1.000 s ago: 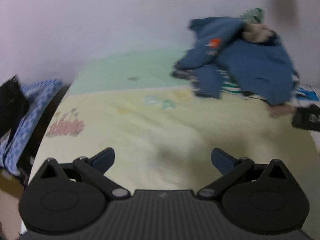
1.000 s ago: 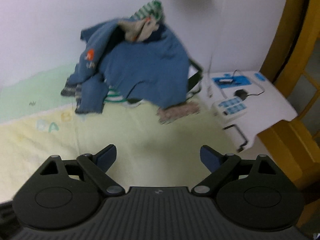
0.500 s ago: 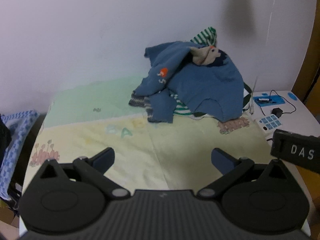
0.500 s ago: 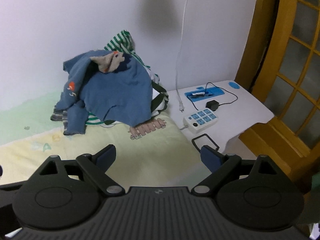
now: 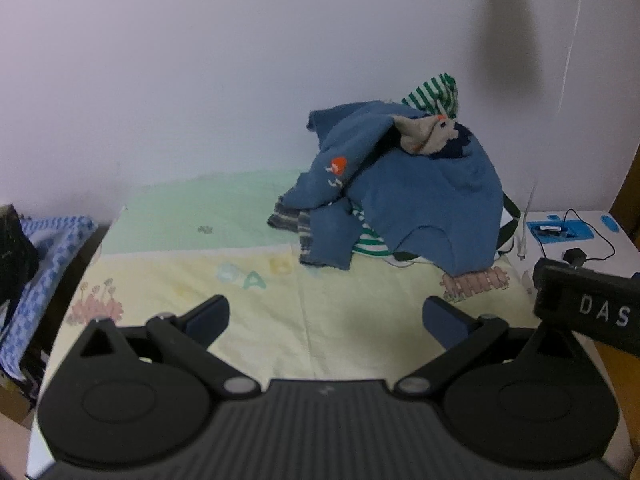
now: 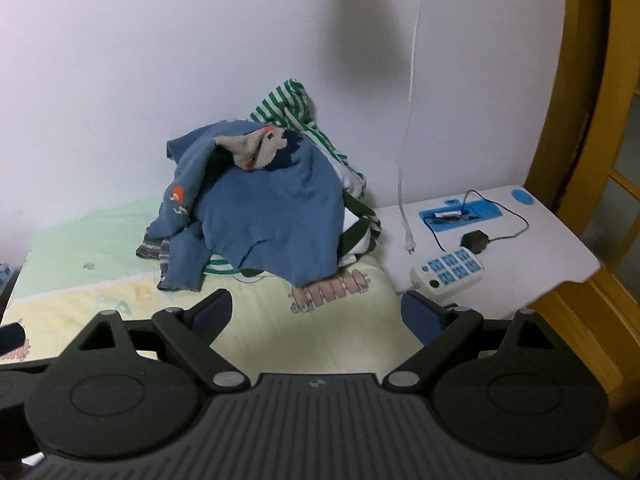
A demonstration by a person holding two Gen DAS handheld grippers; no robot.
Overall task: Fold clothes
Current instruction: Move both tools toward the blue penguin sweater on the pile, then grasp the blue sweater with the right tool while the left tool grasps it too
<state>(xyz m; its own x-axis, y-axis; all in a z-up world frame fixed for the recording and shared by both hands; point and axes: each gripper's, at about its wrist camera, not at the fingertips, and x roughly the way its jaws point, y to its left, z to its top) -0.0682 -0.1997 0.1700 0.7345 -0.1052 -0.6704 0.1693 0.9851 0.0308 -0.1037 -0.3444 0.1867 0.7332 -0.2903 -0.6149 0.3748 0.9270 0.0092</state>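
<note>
power strip (image 6: 447, 271) sits on white table (image 6: 520, 248) beside clothes pile (image 6: 276, 216).

— The sweater (image 6: 276, 216)? Soft matt blue knit, over a striped cloth top (image 6: 286, 106).
— The blanket (image 5: 248, 320)?
— Fuzzy pastel fleece. At three o'clock, a smooth white plastic strip (image 6: 448, 272); beyond it a glossy varnished wood frame (image 6: 584, 80).

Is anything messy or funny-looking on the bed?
Yes. The clothes sit in one crumpled heap against the wall, not folded: a blue knit sweater draped over a green-and-white striped top, one sleeve dangling onto the pale yellow and green blanket. Both tools, left and right, are open and empty.
</note>
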